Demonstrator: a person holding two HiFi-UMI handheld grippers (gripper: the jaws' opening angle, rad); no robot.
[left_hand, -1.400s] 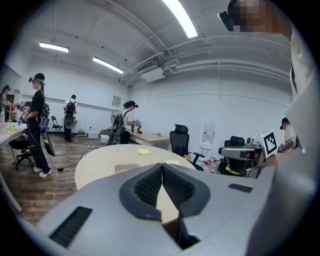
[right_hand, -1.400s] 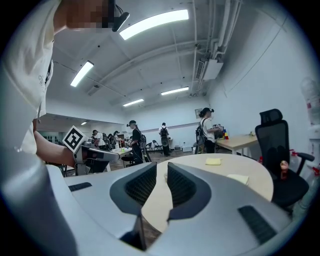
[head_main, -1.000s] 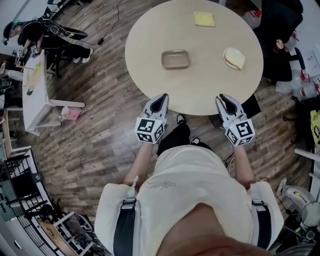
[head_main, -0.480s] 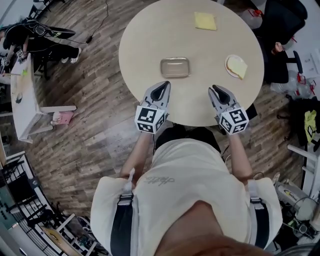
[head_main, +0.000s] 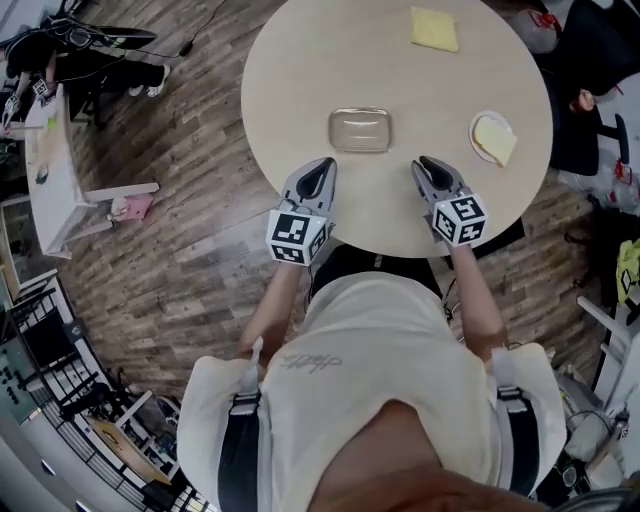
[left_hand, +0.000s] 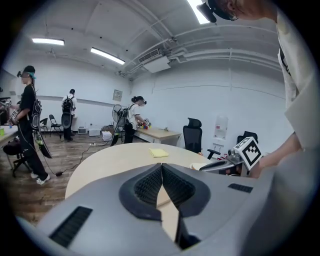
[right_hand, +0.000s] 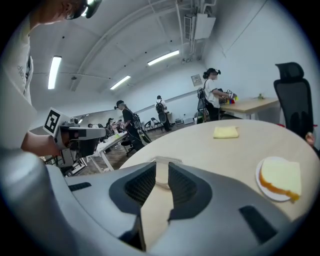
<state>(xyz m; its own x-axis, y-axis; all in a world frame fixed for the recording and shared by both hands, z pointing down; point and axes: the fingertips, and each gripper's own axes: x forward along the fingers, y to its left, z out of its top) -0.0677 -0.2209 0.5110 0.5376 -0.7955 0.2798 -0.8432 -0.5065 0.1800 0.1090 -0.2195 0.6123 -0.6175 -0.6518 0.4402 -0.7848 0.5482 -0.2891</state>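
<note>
both grippers have moved in over the table (head_main: 300, 60) edge, flanking the near side of the metal tray (head_main: 360, 130); left gripper (head_main: 320, 170) pressed together, right gripper (head_main: 427, 167) narrowly spread, both empty; bread plate (head_main: 493, 138) right of tray

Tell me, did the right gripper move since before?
Yes. In the head view the right gripper has moved forward over the round table and is now closer to the metal tray than a second ago.

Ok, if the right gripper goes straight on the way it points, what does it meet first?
Probably the tray: the right gripper view shows it in line between the fingers of the right gripper, only bare table before it. Depth is unclear; it might just clip the tray's right edge.
</note>
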